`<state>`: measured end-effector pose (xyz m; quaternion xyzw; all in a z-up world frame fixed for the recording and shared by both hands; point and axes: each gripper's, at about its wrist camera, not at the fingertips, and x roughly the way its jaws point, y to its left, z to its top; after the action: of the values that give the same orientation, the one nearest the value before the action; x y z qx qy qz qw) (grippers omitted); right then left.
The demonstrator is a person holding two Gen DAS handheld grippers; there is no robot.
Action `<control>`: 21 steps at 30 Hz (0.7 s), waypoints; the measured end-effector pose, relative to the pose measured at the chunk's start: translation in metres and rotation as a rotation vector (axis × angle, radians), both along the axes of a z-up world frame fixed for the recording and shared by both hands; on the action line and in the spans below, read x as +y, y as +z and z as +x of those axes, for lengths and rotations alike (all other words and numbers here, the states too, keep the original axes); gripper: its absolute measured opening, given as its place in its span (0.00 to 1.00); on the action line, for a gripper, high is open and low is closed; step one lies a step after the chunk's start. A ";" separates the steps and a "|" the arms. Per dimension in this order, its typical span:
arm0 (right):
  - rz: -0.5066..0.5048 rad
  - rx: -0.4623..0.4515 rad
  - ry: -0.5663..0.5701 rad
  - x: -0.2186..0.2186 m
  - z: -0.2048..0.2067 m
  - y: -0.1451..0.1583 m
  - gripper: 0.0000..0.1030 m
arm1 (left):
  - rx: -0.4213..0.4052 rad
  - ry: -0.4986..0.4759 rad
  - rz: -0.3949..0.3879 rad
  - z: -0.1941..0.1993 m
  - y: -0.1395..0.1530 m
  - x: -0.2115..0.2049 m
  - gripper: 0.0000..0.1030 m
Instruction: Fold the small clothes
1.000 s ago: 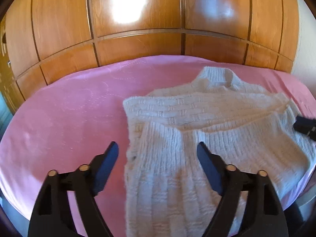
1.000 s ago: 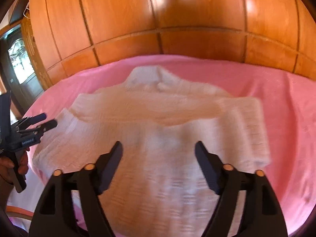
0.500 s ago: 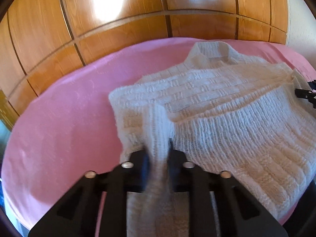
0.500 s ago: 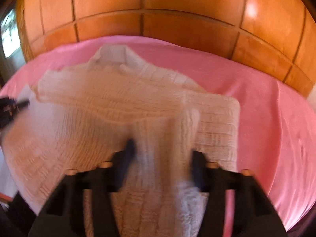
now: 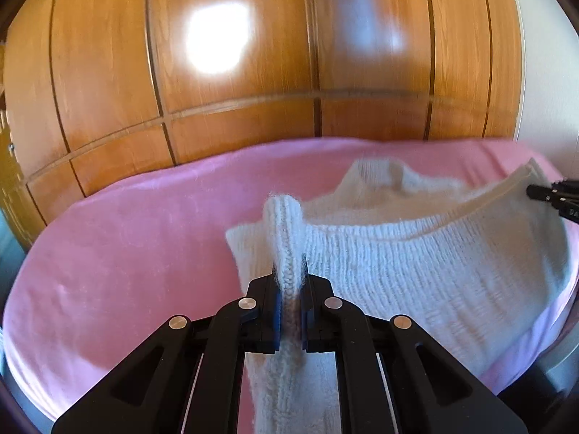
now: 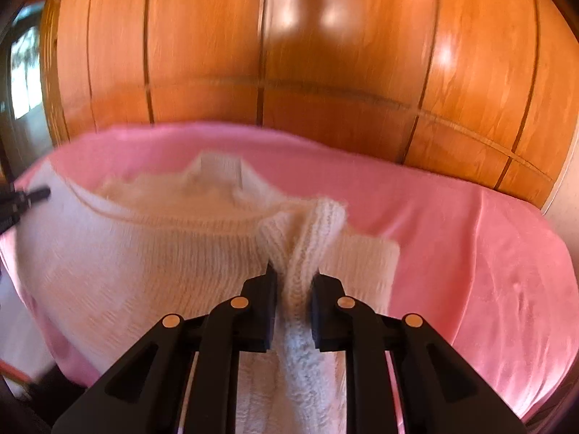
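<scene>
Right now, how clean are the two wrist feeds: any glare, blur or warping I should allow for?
Left wrist view: a white glare patch on the wardrobe, panel lines bowed by the fisheye, knit at the left tongs sharp. Right wrist view: motion-blurred, sweater smeared, softer glints on the wood, right tongs crisp.

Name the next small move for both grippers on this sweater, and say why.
Probably carry the lifted hem forward toward the collar. The left gripper is clamped on the sweater hem, the right gripper is closing on its own pinch, and the hem already stands off the pink cover.
</scene>
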<state>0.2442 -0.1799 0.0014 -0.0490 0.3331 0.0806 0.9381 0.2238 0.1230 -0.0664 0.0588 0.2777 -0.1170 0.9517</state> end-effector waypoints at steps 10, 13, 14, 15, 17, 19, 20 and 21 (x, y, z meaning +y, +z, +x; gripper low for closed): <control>0.136 0.044 -0.117 -0.021 0.114 0.004 0.13 | 0.052 0.055 -0.075 0.100 0.016 -0.008 0.06; 0.130 0.093 -0.158 -0.024 0.146 -0.014 0.13 | 0.109 0.090 -0.061 0.145 0.001 -0.014 0.06; 0.114 0.124 -0.179 -0.024 0.160 -0.029 0.13 | 0.136 0.115 -0.047 0.163 -0.010 -0.017 0.06; 0.107 0.149 -0.190 -0.024 0.169 -0.039 0.13 | 0.158 0.123 -0.048 0.173 -0.017 -0.018 0.06; 0.072 0.197 -0.211 -0.024 0.182 -0.063 0.13 | 0.222 0.146 -0.017 0.196 -0.042 -0.024 0.06; 0.069 0.261 -0.229 -0.027 0.190 -0.089 0.15 | 0.306 0.151 -0.009 0.212 -0.068 -0.026 0.06; 0.083 0.265 -0.237 -0.030 0.190 -0.095 0.18 | 0.347 0.156 -0.010 0.218 -0.082 -0.027 0.07; 0.097 0.260 -0.241 -0.033 0.188 -0.094 0.20 | 0.347 0.163 -0.015 0.219 -0.085 -0.025 0.08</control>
<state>0.4323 -0.2128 -0.0927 0.0474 0.4510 -0.0106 0.8912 0.4427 0.0977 -0.1519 0.0081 0.4405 -0.0498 0.8963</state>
